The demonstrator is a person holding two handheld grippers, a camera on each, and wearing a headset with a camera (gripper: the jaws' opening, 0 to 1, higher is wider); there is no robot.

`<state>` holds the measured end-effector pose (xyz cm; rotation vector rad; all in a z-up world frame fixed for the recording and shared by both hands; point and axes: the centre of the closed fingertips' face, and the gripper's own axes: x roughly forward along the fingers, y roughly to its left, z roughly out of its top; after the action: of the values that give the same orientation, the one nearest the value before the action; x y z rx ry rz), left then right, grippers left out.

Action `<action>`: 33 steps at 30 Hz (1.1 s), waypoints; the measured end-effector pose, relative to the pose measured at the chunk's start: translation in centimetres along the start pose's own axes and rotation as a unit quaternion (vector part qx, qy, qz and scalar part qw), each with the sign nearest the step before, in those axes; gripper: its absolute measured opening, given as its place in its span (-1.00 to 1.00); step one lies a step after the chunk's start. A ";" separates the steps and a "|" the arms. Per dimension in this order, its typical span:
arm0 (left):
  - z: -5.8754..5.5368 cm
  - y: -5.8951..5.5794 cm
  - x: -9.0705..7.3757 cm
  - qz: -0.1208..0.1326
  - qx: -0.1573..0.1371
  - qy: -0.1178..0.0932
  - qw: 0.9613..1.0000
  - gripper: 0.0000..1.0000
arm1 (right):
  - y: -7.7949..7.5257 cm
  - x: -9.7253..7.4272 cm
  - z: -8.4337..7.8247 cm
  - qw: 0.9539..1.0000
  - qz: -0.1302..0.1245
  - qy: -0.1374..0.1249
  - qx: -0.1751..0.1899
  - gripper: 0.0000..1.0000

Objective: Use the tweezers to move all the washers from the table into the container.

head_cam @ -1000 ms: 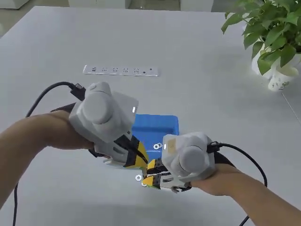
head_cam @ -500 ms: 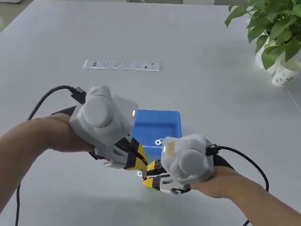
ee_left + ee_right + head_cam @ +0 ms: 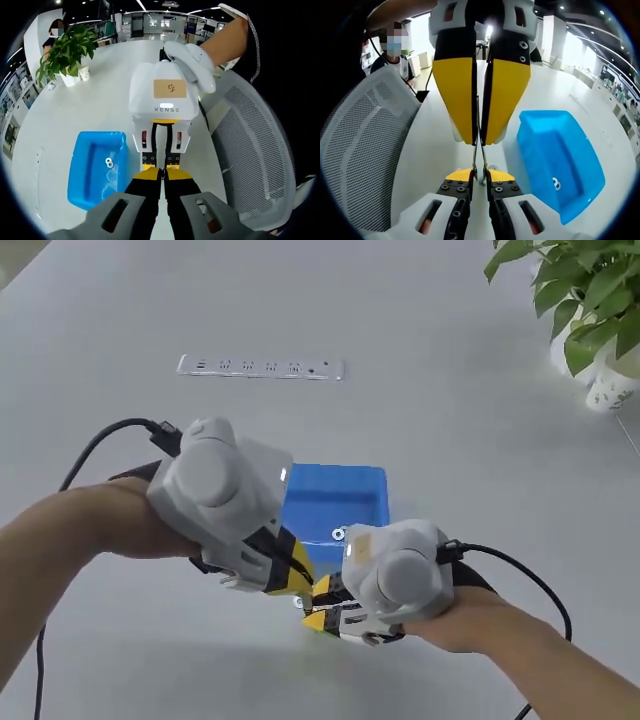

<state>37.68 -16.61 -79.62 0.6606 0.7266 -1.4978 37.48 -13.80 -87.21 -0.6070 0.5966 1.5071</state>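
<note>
My left gripper (image 3: 303,585) and right gripper (image 3: 320,618) meet tip to tip just in front of the blue container (image 3: 352,492). In the right gripper view, thin metal tweezers (image 3: 479,149) run from the left gripper's yellow jaws (image 3: 480,137) down into my right gripper (image 3: 480,175); both look shut on them. One washer (image 3: 339,534) lies inside the container, also seen as the washer (image 3: 108,162) and the washer (image 3: 555,183). A small washer (image 3: 297,602) lies on the table by the jaws. The tweezer tips are hidden.
A white power strip (image 3: 260,367) lies at the far side of the table. A potted plant (image 3: 590,310) stands at the far right. A white mesh chair (image 3: 365,140) and a person (image 3: 395,47) are beside the table.
The head camera has shifted, so the container and power strip sit differently in the picture. The two grippers stay tip to tip in much the same place.
</note>
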 end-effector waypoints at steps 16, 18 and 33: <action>0.0 -0.1 0.1 -0.001 -0.004 -0.004 1.000 -0.88 | 0.0 0.2 -0.3 1.000 -0.001 0.003 0.002 -0.76; 0.0 -0.1 0.1 -0.001 -0.005 -0.004 1.000 -0.88 | 0.0 0.2 -0.3 1.000 -0.001 0.003 0.004 -0.76; 0.1 0.0 0.1 -0.002 -0.004 -0.002 1.000 -0.88 | -0.1 0.2 -0.4 1.000 -0.003 0.003 0.016 -0.80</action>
<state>37.70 -16.75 -79.70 0.6499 0.7311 -1.4989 37.59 -13.96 -87.60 -0.5891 0.6225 1.4876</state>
